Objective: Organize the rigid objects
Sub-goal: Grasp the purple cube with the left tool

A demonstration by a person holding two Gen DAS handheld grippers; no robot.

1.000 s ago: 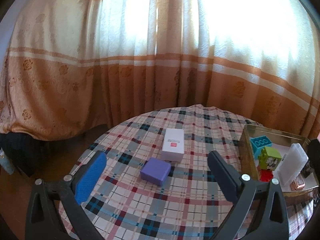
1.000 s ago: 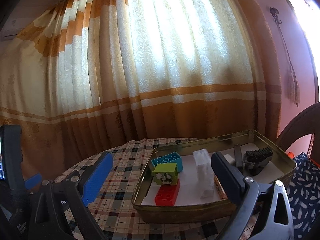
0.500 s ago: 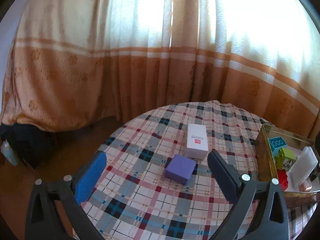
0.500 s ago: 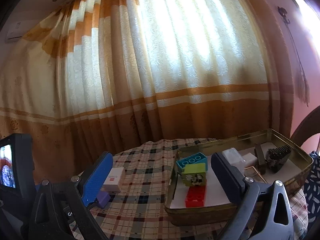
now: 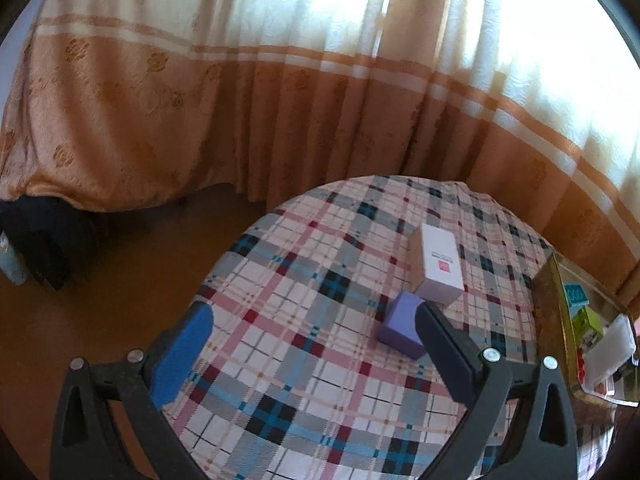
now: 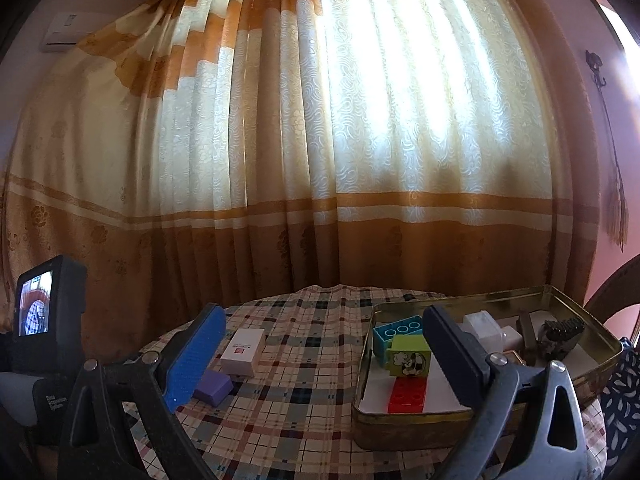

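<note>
Left gripper (image 5: 312, 344) hangs over the plaid table (image 5: 304, 368), fingers wide and empty, the purple box (image 5: 401, 330) just beside its right finger and the white box (image 5: 438, 266) touching it on the far side. Over to the right, the gold tin (image 6: 496, 416) holds teal, green and red bricks, with the right gripper (image 6: 324, 354) also spread wide, gripping nothing.

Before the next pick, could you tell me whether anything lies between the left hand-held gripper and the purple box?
Nothing visible does: the left hand-held gripper is open, with only bare checked tablecloth before the purple box.
</note>
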